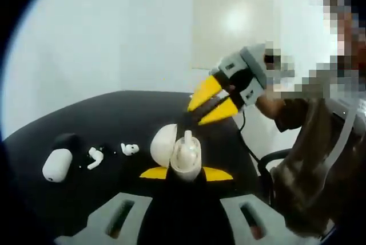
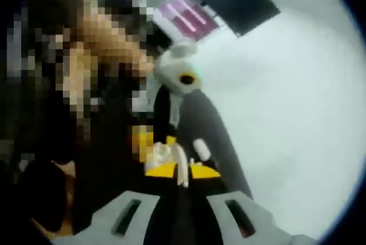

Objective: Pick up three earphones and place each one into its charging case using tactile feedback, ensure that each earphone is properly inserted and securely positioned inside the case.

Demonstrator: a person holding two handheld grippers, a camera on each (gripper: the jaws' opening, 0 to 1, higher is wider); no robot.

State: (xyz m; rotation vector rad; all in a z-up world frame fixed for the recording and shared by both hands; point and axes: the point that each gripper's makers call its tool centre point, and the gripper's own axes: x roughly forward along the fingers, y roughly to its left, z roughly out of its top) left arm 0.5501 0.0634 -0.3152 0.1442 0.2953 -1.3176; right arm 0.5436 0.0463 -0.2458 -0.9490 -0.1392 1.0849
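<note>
The matte black tabletop (image 1: 114, 113) carries everything, set against a pale wall. In the left gripper view, the left gripper (image 1: 186, 172), with yellow-tipped jaws, is clamped on the body of an open glossy white plastic charging case (image 1: 184, 156), held just above the table with its rounded lid (image 1: 162, 143) swung back to the left; something white stands up out of its mouth, probably an earphone stem, though the blur leaves that unsure. The right gripper (image 1: 210, 103), also yellow-tipped, hangs above and to the right of that case, its jaws nearly together; in the right gripper view they pinch a small white earphone (image 2: 171, 156).

Further left on the table lies a closed white pill-shaped case (image 1: 57, 165) with a dark rounded object (image 1: 68, 140) just behind it. Between that and the held case rest two loose white earbuds, one with its stem showing (image 1: 94, 157) and one more compact (image 1: 130, 149).

These pieces are judged light, hard, smooth and slippery. An earbud is best pinched across its stem or bulb, gently; a case across its flat sides, clear of the hinge.
</note>
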